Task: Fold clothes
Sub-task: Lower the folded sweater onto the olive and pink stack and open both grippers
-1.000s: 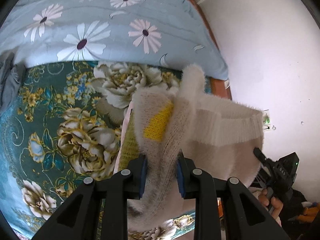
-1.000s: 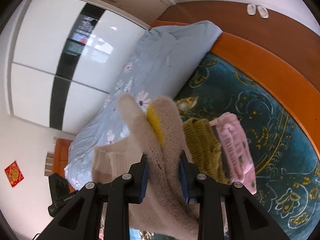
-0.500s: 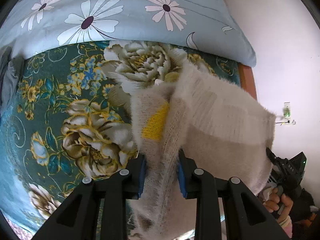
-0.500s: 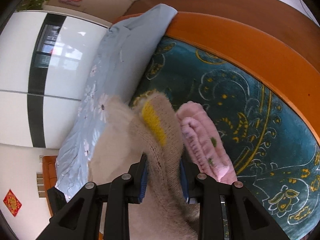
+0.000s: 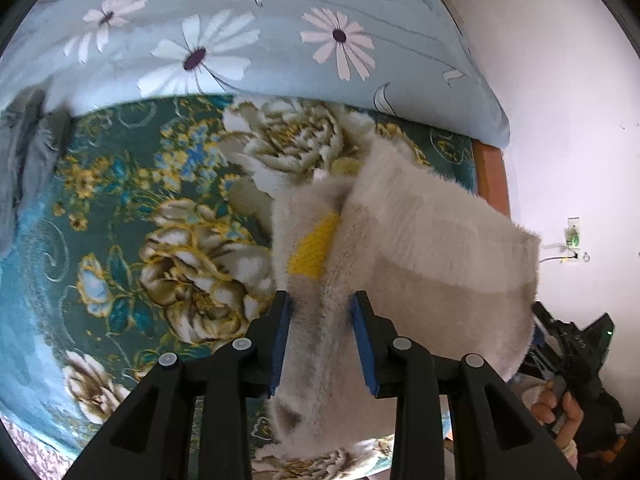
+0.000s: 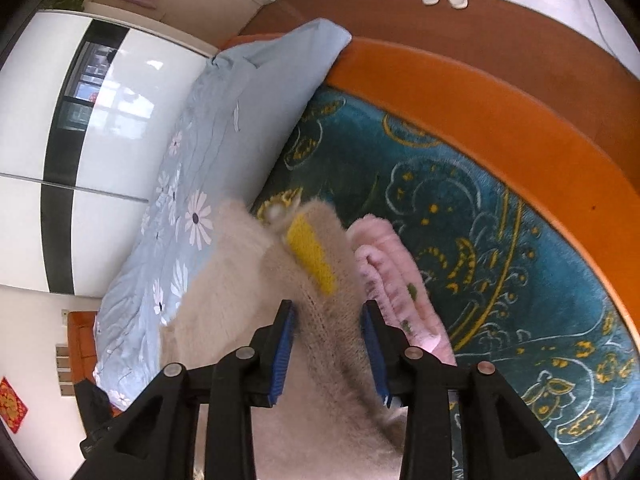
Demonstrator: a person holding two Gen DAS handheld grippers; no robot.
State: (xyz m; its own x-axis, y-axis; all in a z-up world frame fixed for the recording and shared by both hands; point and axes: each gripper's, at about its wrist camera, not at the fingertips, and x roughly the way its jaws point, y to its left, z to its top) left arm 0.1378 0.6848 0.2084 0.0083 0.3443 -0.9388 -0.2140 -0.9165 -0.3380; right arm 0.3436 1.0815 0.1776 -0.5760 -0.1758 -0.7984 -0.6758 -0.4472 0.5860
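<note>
Over the teal blanket [image 5: 120, 216], my left gripper [image 5: 322, 336] and right gripper [image 6: 330, 344] both clench the fuzzy sweater [image 5: 420, 264], now swung clear of the pink stack [image 6: 400, 280] at 3 o'clock.

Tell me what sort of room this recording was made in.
Most likely a bedroom: a bed with an orange wooden frame, a blue daisy-print quilt, and a tall glossy white wardrobe beside it.

bright daylight; soft shadows; wardrobe [image 6: 108, 128] glare; fisheye bowing; slight motion blur
</note>
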